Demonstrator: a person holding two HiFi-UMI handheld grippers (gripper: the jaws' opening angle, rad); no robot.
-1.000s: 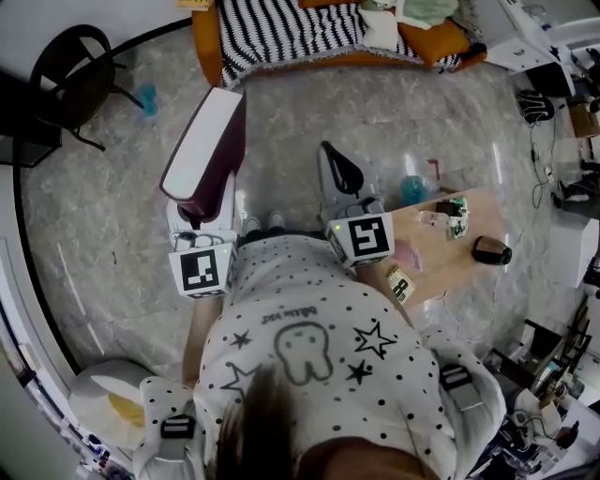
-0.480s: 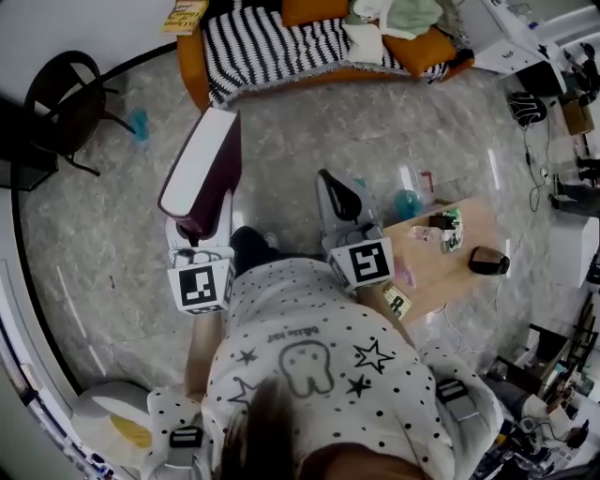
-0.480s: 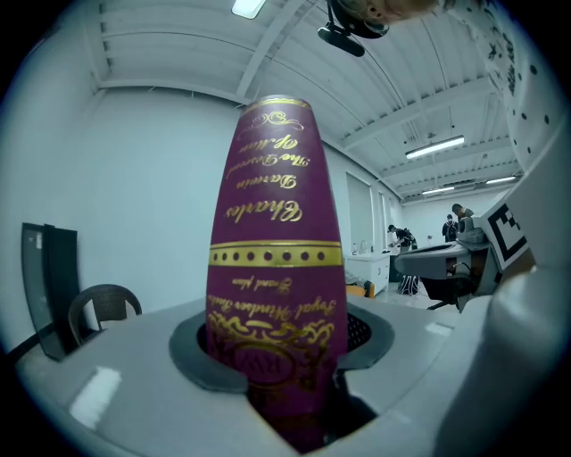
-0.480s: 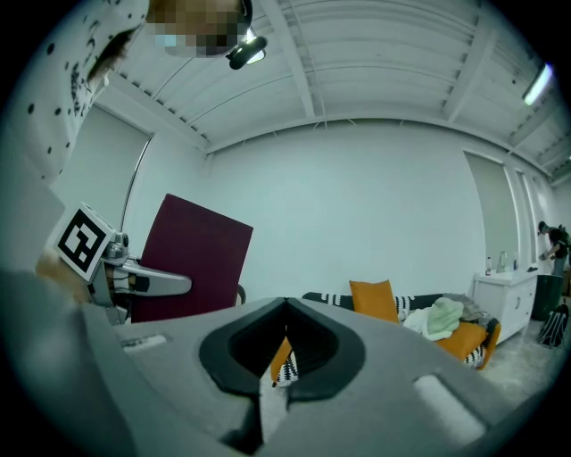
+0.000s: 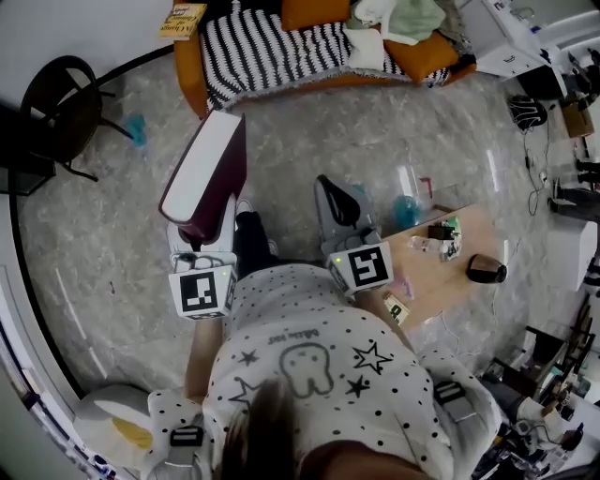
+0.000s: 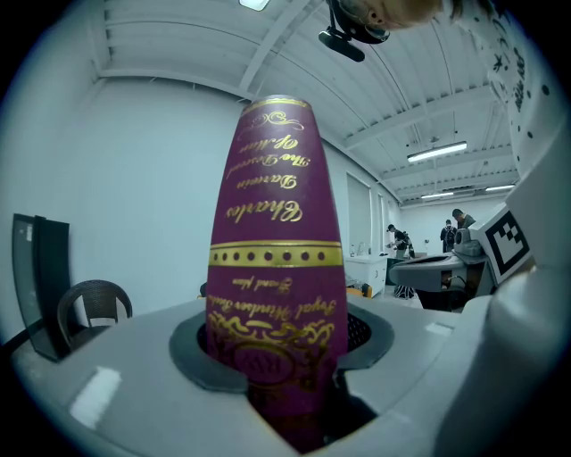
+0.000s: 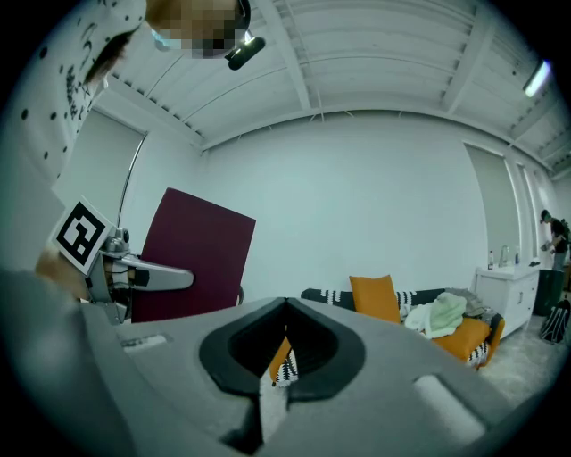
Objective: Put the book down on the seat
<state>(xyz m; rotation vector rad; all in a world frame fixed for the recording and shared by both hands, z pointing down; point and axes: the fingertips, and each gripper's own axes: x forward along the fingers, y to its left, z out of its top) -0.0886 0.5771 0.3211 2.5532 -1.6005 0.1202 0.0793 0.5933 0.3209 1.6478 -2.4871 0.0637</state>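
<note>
A thick maroon book with gold lettering on its spine stands upright, and my left gripper is shut on its lower end. In the right gripper view the book's cover shows at the left. My right gripper is held level beside it, shut and empty, jaws together. The seat, a sofa with a black-and-white striped cover, lies ahead across the floor at the top of the head view. The same sofa shows beyond the right jaws.
Orange cushions and crumpled clothes fill the sofa's right end. A yellow book lies at its left end. A black chair stands at the left. A low wooden table with small items is at the right.
The person has stepped toward the sofa, which now sits lower and fuller in the head view. Both grippers have gone forward with them, and the book is still held upright.
</note>
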